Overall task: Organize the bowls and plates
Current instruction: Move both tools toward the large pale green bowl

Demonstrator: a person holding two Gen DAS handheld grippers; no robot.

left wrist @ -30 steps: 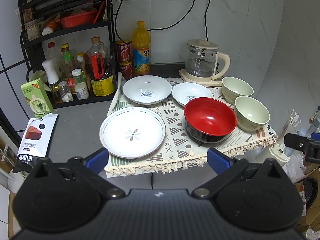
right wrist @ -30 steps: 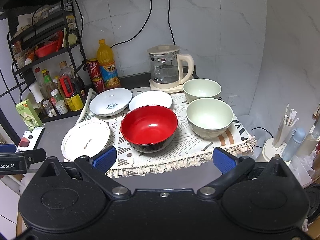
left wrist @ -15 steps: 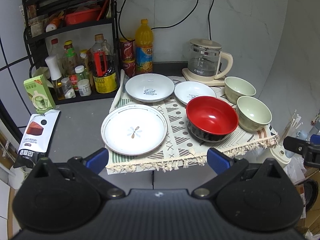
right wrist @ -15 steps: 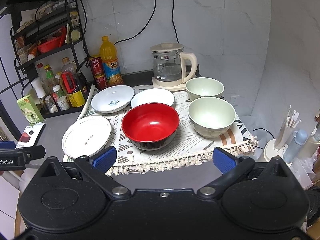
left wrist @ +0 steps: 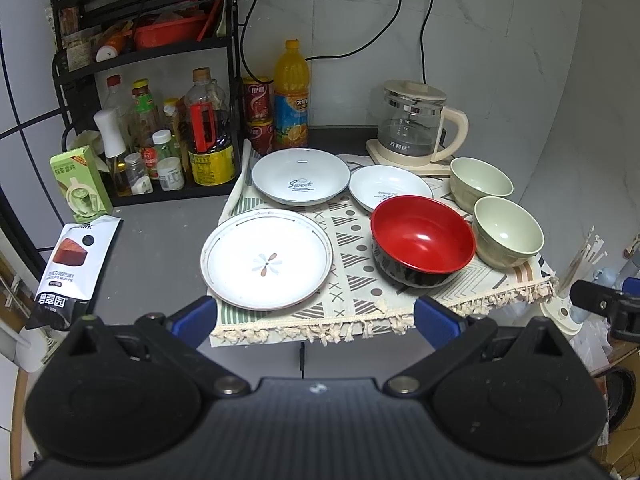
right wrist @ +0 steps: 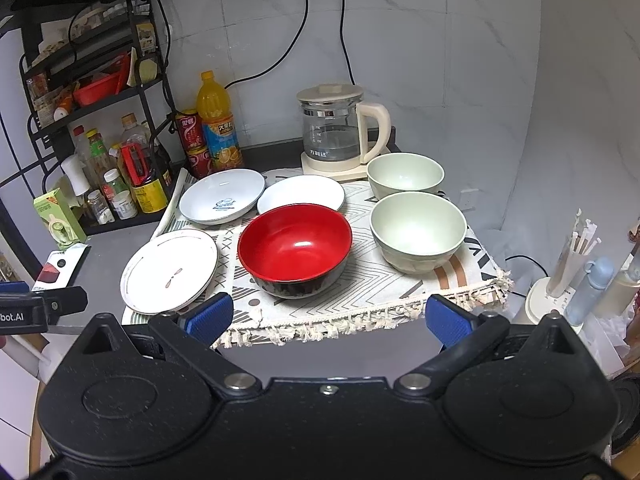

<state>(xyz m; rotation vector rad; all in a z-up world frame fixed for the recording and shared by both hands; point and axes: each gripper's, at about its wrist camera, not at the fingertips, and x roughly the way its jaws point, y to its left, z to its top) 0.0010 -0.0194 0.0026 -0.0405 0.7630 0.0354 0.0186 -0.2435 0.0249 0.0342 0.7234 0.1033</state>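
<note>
Both cameras sit behind their own tongs and look forward and down at the tabletop [left wrist: 160, 248] from off its front edge. The left view faces the flower plate [left wrist: 266, 262], with the rack [left wrist: 148, 52] nearer its centre. The right view stands further right, facing the red bowl [right wrist: 295, 250]. Both share the patterned mat [right wrist: 452, 276], the dishes, the kettle [left wrist: 416, 124] and the wall sockets.
</note>
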